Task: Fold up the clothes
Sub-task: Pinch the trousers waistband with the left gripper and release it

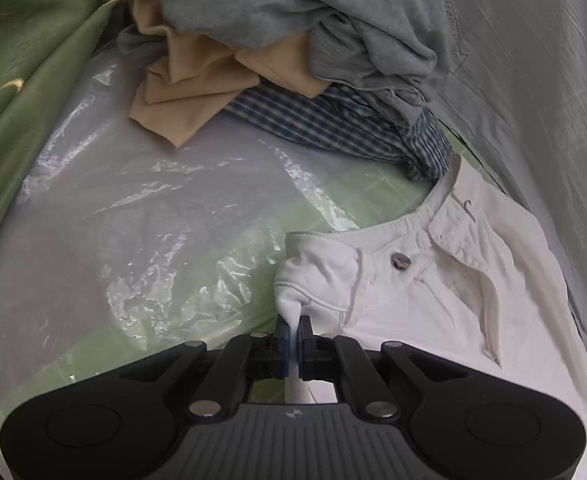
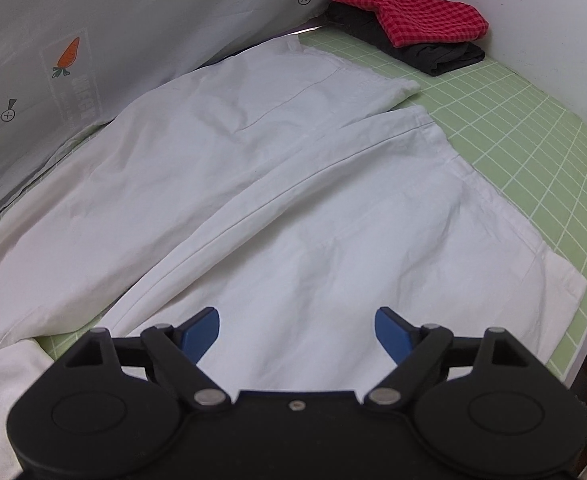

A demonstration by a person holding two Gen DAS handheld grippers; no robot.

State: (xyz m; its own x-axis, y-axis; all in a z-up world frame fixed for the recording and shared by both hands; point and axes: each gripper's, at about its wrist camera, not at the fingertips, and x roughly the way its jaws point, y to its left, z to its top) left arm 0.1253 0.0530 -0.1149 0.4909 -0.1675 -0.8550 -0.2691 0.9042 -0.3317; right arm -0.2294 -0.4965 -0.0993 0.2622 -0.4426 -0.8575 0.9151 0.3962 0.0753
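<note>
Green mat [image 2: 533, 152] bears white trousers [image 2: 293, 200]: left gripper [image 1: 292, 330] pinches waistband, right gripper [image 2: 297, 330] jaws wide over legs

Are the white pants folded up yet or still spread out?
Spread out. The white pants lie flat on the green mat, both legs stretched long. The left claw pinches the waistband corner.

Looks like makeshift data-collection corner indoors, not lived-in home. Green gridded cutting mat [image 2: 533, 128] covering counter, as in lab or craft workshop. Plain white wall [image 2: 553, 20] at right, grey sheet with carrot print [image 2: 69, 56] hung as backdrop. Heap of unfolded garments [image 1: 293, 40] at one end, small folded stack [image 2: 413, 36] at other. Crinkled clear plastic [image 1: 153, 200] over mat.
</note>
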